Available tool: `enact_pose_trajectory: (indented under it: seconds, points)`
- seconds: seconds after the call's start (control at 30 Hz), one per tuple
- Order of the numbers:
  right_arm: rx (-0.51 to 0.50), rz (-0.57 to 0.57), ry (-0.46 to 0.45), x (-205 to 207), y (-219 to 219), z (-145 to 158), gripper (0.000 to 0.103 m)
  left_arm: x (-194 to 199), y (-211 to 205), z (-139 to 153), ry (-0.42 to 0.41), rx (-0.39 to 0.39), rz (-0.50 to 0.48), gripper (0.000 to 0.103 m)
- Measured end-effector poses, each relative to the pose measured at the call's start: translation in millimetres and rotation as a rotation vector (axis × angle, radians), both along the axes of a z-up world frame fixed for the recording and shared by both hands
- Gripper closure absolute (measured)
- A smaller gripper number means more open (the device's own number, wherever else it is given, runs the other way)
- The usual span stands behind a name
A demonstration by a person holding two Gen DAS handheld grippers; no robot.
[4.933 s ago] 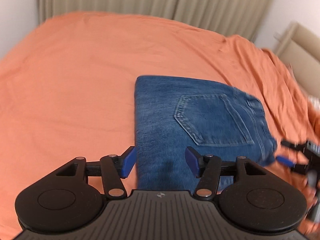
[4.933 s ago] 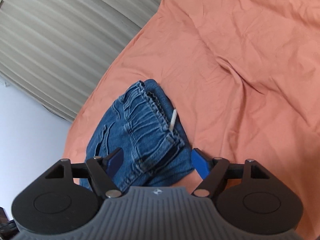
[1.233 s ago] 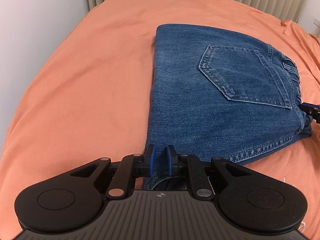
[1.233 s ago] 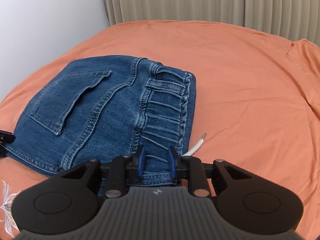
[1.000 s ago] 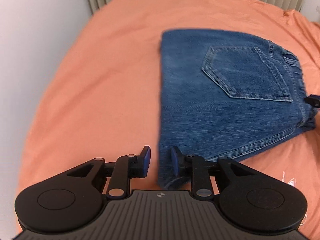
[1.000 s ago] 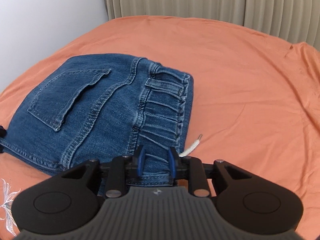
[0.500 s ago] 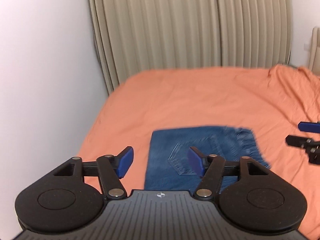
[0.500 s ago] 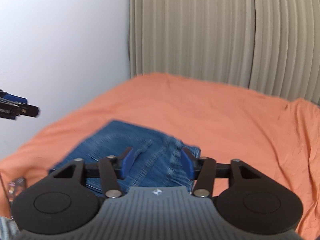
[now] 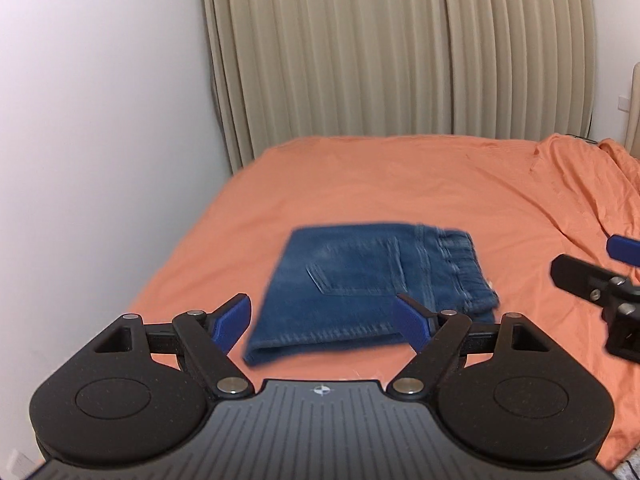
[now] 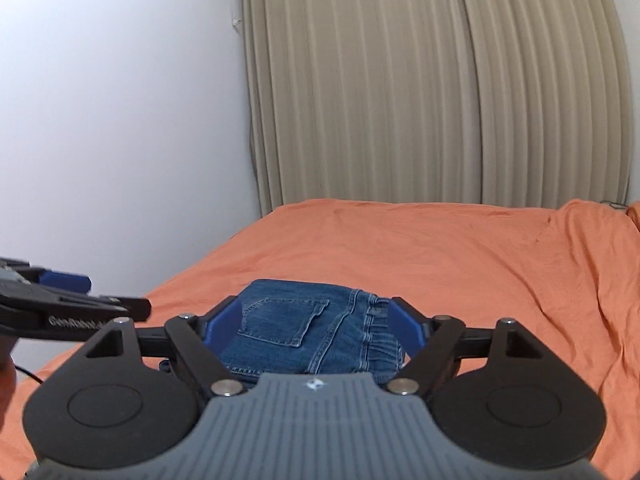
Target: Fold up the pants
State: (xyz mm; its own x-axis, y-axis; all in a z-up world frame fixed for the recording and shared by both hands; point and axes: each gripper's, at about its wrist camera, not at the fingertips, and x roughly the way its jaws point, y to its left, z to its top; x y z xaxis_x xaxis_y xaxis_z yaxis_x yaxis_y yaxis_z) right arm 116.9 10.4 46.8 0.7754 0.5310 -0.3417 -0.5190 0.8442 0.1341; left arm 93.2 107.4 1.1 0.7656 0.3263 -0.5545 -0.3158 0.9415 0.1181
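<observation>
In the left wrist view the left gripper (image 9: 322, 318) is up off the bed with its blue pads spread wide and still opening, nothing between them; a second ago those pads were pinched on the near corner of the pants (image 9: 372, 288), which now lie apart from it, ahead and below, as a compact folded rectangle on the orange sheet (image 9: 440, 184), back pocket up, waistband to the right, the near edge a little blurred; the right gripper (image 9: 592, 276) shows at the right edge, clear of the cloth; the beige curtain (image 9: 400, 52) and white wall (image 9: 100, 120) now fill the upper frame, where before the denim filled it. In the right wrist view the right gripper (image 10: 316, 326) is likewise spread and still widening, empty; it too has let go of the waistband end and drawn back and up; the pants (image 10: 312, 336) sit flat on the sheet beyond its pads, framed by them but not touched; the left gripper (image 10: 76, 296) pokes in from the left, also clear. Both releases together, with the bundle lying square and undisturbed, suggest the fold is finished and only the withdrawal is left.
</observation>
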Motion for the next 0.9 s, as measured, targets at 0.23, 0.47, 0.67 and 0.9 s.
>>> enact_pose_trajectory:
  seconds: [0.23,0.47,0.67,0.9]
  points:
    - [-0.072,-0.089,0.088,-19,5,-51,0.027,-8,-14,-37,0.083,0.001,0.039,0.009]
    - [-0.086,-0.104,0.144,-16,-1,-69,0.025,-11,-26,-50,0.117,-0.018,0.036,0.009]
    - [-0.080,-0.097,0.131,-15,1,-70,0.024,-13,-27,-47,0.108,-0.039,0.038,0.009]
    - [-0.066,-0.100,0.119,-22,-2,-66,0.024,-15,-27,-45,0.104,-0.043,0.043,0.009]
